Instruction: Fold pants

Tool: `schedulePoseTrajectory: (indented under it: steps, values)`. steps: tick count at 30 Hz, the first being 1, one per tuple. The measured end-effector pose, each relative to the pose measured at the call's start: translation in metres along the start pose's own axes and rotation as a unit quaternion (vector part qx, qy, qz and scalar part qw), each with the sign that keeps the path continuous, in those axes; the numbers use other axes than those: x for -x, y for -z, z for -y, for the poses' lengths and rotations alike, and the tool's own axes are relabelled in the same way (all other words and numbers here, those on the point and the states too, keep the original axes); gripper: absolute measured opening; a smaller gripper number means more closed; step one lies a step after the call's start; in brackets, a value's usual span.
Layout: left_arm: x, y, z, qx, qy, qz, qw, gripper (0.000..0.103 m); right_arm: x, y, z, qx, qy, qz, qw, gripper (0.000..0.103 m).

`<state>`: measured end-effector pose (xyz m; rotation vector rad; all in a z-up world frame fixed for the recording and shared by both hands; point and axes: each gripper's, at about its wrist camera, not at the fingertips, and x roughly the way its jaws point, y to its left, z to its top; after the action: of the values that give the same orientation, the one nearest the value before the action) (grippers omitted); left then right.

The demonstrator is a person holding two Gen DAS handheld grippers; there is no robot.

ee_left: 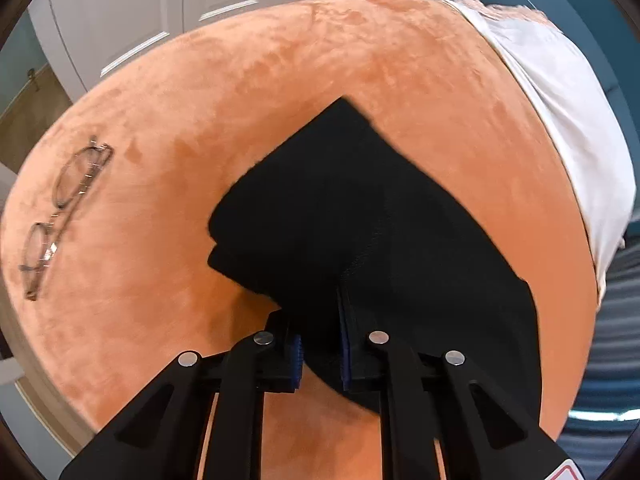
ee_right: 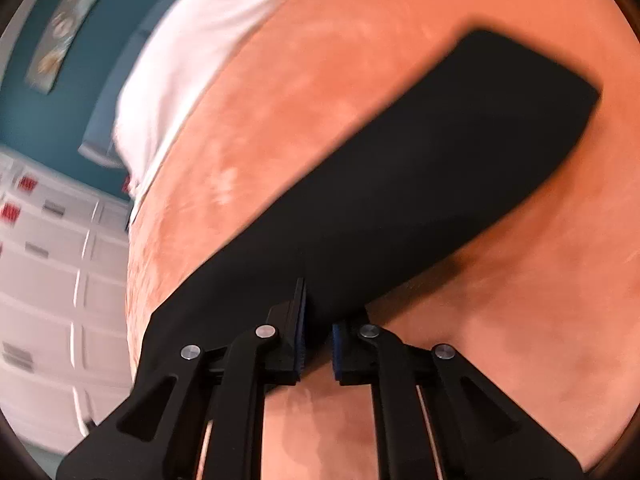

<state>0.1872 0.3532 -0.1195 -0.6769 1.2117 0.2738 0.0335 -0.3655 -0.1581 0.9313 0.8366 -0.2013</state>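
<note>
Now both claws pinch the black fabric pants [ee_left: 360, 216]: the left gripper [ee_left: 320, 356] and the right gripper [ee_right: 318, 344] each clamp a near edge. Folded flat, the pants lie mid-surface on the round orange suede ottoman [ee_left: 280, 60], with thin-rimmed eyeglasses [ee_left: 64, 208] near its left edge and a white cloth [ee_left: 560, 112] along its right edge.

Pants [ee_left: 360, 220] on ottoman [ee_left: 200, 100]; glasses [ee_left: 64, 208] left; cloth [ee_left: 560, 120] over right edge.
</note>
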Motion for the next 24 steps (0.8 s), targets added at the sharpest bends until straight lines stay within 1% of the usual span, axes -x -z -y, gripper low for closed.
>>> schedulePoseTrajectory:
  steps: [1, 2, 3, 4, 5, 6, 7, 8, 9, 10, 11, 12, 13, 14, 15, 16, 17, 18, 19, 20, 21, 22, 23, 24]
  values:
    - [0.005, 0.002, -0.001, -0.007, -0.005, 0.000, 1.0000, 0.012, 0.007, 0.001, -0.003, 0.007, -0.003, -0.001, 1.000, 0.008]
    - [0.010, 0.007, -0.004, -0.016, -0.016, 0.001, 0.9997, 0.012, 0.018, 0.003, -0.007, 0.027, 0.003, -0.003, 1.000, 0.008]
    - [0.009, 0.010, -0.009, -0.023, -0.036, -0.001, 0.9991, 0.012, 0.018, 0.004, -0.007, 0.049, 0.021, -0.005, 0.999, 0.008]
    - [0.004, 0.015, -0.017, -0.025, -0.052, -0.010, 0.9983, 0.012, 0.011, 0.005, -0.002, 0.065, 0.039, -0.019, 0.997, 0.009]
    - [-0.007, 0.018, -0.024, -0.022, -0.066, -0.022, 0.9973, 0.013, -0.006, 0.007, 0.009, 0.070, 0.053, -0.048, 0.995, 0.010]
    - [-0.022, 0.021, -0.032, -0.015, -0.074, -0.036, 0.9965, 0.014, -0.020, 0.009, 0.021, 0.063, 0.060, -0.076, 0.993, 0.014]
    - [-0.027, 0.023, -0.035, -0.015, -0.074, -0.033, 0.9966, 0.015, -0.027, 0.013, 0.036, 0.046, 0.049, -0.093, 0.993, 0.016]
    - [-0.024, 0.025, -0.034, -0.017, -0.072, -0.019, 0.9971, 0.017, -0.018, 0.014, 0.046, 0.022, 0.014, -0.080, 0.996, 0.019]
    - [-0.016, 0.027, -0.030, -0.023, -0.069, -0.007, 0.9973, 0.019, -0.008, 0.013, 0.051, 0.008, 0.007, -0.072, 0.997, 0.029]
    - [-0.008, 0.028, -0.025, -0.034, -0.073, 0.002, 0.9968, 0.021, 0.008, 0.012, 0.055, 0.003, 0.011, -0.055, 0.998, 0.043]
    - [-0.001, 0.030, -0.020, -0.044, -0.079, 0.009, 0.9958, 0.024, 0.027, 0.010, 0.061, 0.006, 0.022, -0.029, 0.999, 0.050]
    - [0.009, 0.033, -0.015, -0.057, -0.090, 0.018, 0.9941, 0.026, 0.041, 0.007, 0.064, 0.012, 0.032, -0.011, 0.999, 0.054]
    - [0.016, 0.035, -0.011, -0.063, -0.100, 0.025, 0.9927, 0.028, 0.055, 0.002, 0.069, 0.019, 0.052, 0.008, 0.998, 0.054]
    - [0.023, 0.038, -0.007, -0.068, -0.110, 0.033, 0.9910, 0.029, 0.072, -0.008, 0.076, 0.029, 0.086, 0.033, 0.995, 0.054]
    - [0.032, 0.043, -0.001, -0.075, -0.134, 0.047, 0.9870, 0.029, 0.083, -0.019, 0.081, 0.042, 0.113, 0.055, 0.991, 0.055]
    - [0.043, 0.051, 0.005, -0.088, -0.166, 0.070, 0.9798, 0.029, 0.086, -0.031, 0.083, 0.052, 0.131, 0.064, 0.988, 0.059]
    - [0.051, 0.057, 0.013, -0.102, -0.194, 0.095, 0.9711, 0.029, 0.087, -0.047, 0.086, 0.067, 0.146, 0.070, 0.985, 0.059]
    - [0.060, 0.065, 0.024, -0.120, -0.217, 0.120, 0.9614, 0.029, 0.083, -0.061, 0.086, 0.082, 0.151, 0.073, 0.982, 0.059]
    - [0.066, 0.072, 0.033, -0.131, -0.220, 0.132, 0.9576, 0.029, 0.076, -0.075, 0.084, 0.103, 0.155, 0.074, 0.980, 0.061]
    - [0.070, 0.080, 0.041, -0.137, -0.214, 0.136, 0.9576, 0.030, 0.067, -0.087, 0.084, 0.125, 0.160, 0.070, 0.977, 0.061]
    - [0.073, 0.086, 0.046, -0.139, -0.206, 0.135, 0.9593, 0.030, 0.049, -0.100, 0.083, 0.156, 0.177, 0.051, 0.970, 0.061]
    - [0.073, 0.092, 0.051, -0.139, -0.193, 0.130, 0.9624, 0.030, 0.031, -0.109, 0.085, 0.180, 0.196, 0.028, 0.963, 0.061]
    - [0.073, 0.099, 0.058, -0.139, -0.179, 0.122, 0.9664, 0.032, 0.019, -0.114, 0.092, 0.193, 0.204, 0.009, 0.960, 0.061]
    - [0.066, 0.101, 0.068, -0.139, -0.172, 0.115, 0.9684, 0.034, 0.003, -0.115, 0.097, 0.203, 0.203, -0.020, 0.958, 0.047]
